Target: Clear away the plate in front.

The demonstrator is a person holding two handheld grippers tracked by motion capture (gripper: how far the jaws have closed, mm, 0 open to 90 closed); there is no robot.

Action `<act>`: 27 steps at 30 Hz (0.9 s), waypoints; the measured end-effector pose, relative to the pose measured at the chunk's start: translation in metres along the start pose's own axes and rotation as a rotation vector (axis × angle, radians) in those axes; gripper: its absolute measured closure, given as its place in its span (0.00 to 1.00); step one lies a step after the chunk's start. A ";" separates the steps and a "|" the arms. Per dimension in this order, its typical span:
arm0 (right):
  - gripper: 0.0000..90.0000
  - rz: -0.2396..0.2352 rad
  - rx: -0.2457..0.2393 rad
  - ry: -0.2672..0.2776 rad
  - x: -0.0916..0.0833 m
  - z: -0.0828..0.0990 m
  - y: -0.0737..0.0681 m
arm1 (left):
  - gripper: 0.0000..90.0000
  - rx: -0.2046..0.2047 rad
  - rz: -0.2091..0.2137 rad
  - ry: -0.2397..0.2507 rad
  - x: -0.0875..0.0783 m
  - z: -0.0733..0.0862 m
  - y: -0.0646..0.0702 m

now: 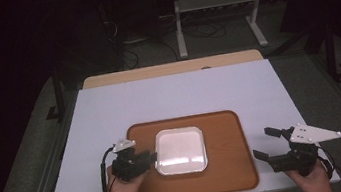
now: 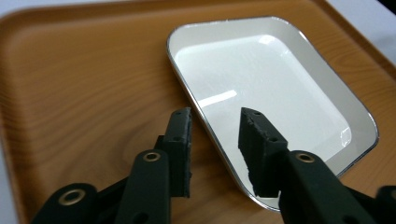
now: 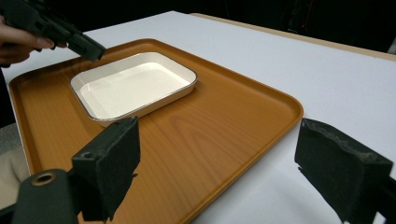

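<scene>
A white rectangular dish [image 1: 180,150] with a thin metal rim lies empty on a wooden-look brown tray [image 1: 225,139]. My left gripper [image 1: 153,158] is at the dish's left edge. In the left gripper view its jaws [image 2: 215,114] straddle the rim of the dish [image 2: 261,79], with a gap on both sides, so it is open. My right gripper [image 1: 262,142] stands wide open just off the tray's right edge, over the white tabletop. In the right gripper view its jaws [image 3: 217,140] hold nothing, and the dish [image 3: 130,81] and the left gripper [image 3: 93,51] lie beyond them.
The tray sits near the front edge of a white table top [image 1: 183,94], with bare white surface behind and on both sides. A wooden strip [image 1: 169,69] runs along the far edge. Dark floor, cables and a metal stand [image 1: 217,13] lie beyond.
</scene>
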State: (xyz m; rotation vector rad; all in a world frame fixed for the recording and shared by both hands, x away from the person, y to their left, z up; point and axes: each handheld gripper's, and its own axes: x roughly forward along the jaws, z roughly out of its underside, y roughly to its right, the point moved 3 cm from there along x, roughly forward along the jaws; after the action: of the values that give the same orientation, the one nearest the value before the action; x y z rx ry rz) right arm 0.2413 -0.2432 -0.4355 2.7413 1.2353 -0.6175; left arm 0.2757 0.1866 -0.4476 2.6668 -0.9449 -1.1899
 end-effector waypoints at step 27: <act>0.15 0.019 0.015 -0.022 0.003 0.002 0.005 | 0.45 0.182 0.105 0.038 -0.021 -0.009 -0.018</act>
State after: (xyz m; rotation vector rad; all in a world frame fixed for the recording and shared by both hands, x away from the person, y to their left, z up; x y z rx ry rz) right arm 0.2460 -0.2444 -0.4390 2.7477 1.2029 -0.6553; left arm 0.2803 0.2108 -0.4332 2.7239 -1.2258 -1.0759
